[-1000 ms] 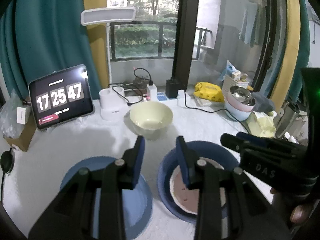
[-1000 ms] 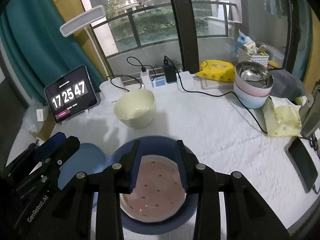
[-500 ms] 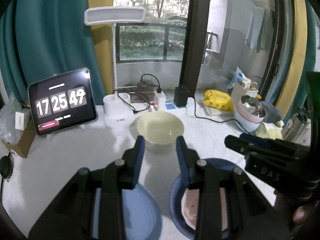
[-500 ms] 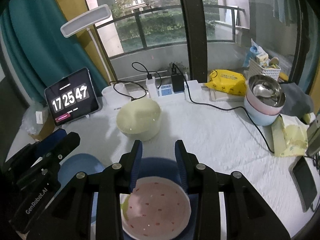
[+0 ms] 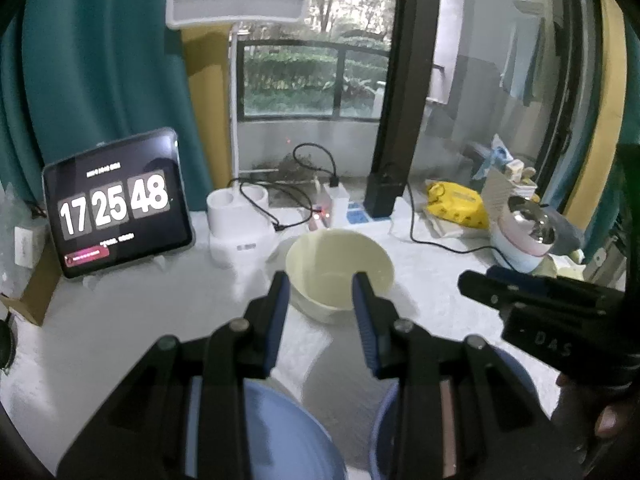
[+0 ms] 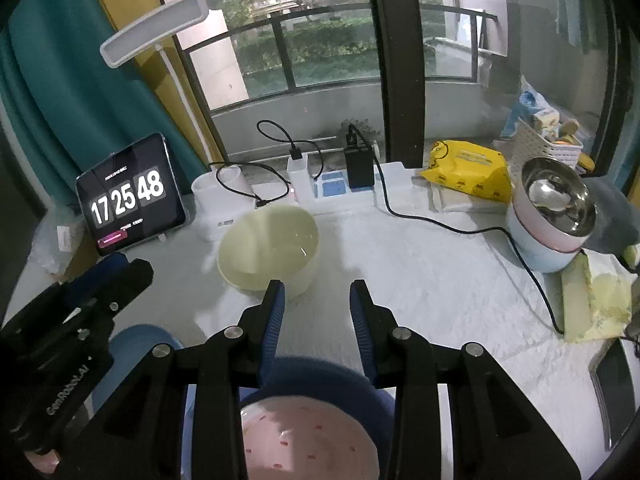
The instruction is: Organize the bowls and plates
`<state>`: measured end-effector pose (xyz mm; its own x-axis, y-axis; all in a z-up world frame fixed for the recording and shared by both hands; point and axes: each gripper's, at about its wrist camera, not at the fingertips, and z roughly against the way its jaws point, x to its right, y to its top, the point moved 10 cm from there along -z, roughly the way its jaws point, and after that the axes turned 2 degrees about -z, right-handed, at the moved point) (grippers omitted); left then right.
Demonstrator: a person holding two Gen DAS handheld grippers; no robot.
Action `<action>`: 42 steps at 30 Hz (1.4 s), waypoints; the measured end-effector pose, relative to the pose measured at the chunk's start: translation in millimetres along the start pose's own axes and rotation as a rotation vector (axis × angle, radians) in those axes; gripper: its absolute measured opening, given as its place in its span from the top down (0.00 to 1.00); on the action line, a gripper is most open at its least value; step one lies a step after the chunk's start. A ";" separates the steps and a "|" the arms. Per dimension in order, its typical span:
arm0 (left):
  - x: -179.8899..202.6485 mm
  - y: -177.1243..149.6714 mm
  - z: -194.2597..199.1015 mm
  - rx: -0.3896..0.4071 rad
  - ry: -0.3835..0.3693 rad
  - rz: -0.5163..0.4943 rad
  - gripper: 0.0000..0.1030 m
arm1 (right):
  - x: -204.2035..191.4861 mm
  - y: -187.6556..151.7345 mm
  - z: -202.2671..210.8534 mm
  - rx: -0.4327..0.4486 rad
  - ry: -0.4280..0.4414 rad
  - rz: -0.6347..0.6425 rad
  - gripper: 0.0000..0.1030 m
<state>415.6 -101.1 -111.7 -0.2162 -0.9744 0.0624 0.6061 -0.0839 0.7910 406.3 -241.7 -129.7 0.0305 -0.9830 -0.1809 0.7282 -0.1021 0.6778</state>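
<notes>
Two tongs tilt downward over the desk [image 6: 420, 264], side by side. Left tongs [image 5: 320, 292] and right tongs [image 6: 316, 300] gape, gripping nothing. The cream bowl [image 6: 268, 248] sits at twelve o'clock.

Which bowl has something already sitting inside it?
The dark blue bowl, holding the pink dotted plate; the cream bowl is empty.

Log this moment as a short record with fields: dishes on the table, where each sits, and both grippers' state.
cream bowl: upright, empty, mid-table, beyond both grippers
pink plate: lying inside the dark blue bowl, nearest the right gripper
light blue plate: flat on the table, left of the dark blue bowl
stacked bowls: metal one on top, at the right side of the table
left gripper: open, holding nothing
right gripper: open, holding nothing
</notes>
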 end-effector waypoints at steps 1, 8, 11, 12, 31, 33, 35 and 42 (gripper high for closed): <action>-1.4 -0.3 -3.9 -0.006 -0.002 0.004 0.67 | -0.8 1.3 -3.1 -0.002 0.002 0.001 0.65; -7.4 -1.9 -31.2 -0.047 -0.010 0.026 0.67 | -4.5 10.6 -28.4 -0.023 0.008 0.006 0.65; -10.4 -4.6 -45.3 -0.073 -0.002 0.033 0.67 | -3.9 14.0 -39.3 -0.033 0.009 0.004 0.65; -10.9 -5.2 -49.2 -0.080 0.000 0.034 0.67 | -3.7 14.8 -42.7 -0.037 0.010 0.002 0.65; -18.7 -22.8 -115.2 -0.225 0.056 0.053 0.67 | 1.1 2.0 -122.8 -0.221 0.091 -0.122 0.66; -19.6 -25.6 -119.6 -0.234 0.055 0.056 0.67 | 2.9 0.5 -126.4 -0.234 0.088 -0.128 0.66; -19.2 -28.9 -124.2 -0.244 0.046 0.060 0.67 | 2.7 -0.6 -130.0 -0.250 0.098 -0.134 0.66; -17.1 -30.4 -127.9 -0.243 0.035 0.053 0.67 | -5.3 -3.4 -133.7 -0.250 0.100 -0.098 0.72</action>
<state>498.8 -108.7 -214.6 -0.1556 -0.9849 0.0755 0.7830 -0.0764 0.6173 495.2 -215.7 -226.3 0.0104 -0.9491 -0.3147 0.8767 -0.1427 0.4593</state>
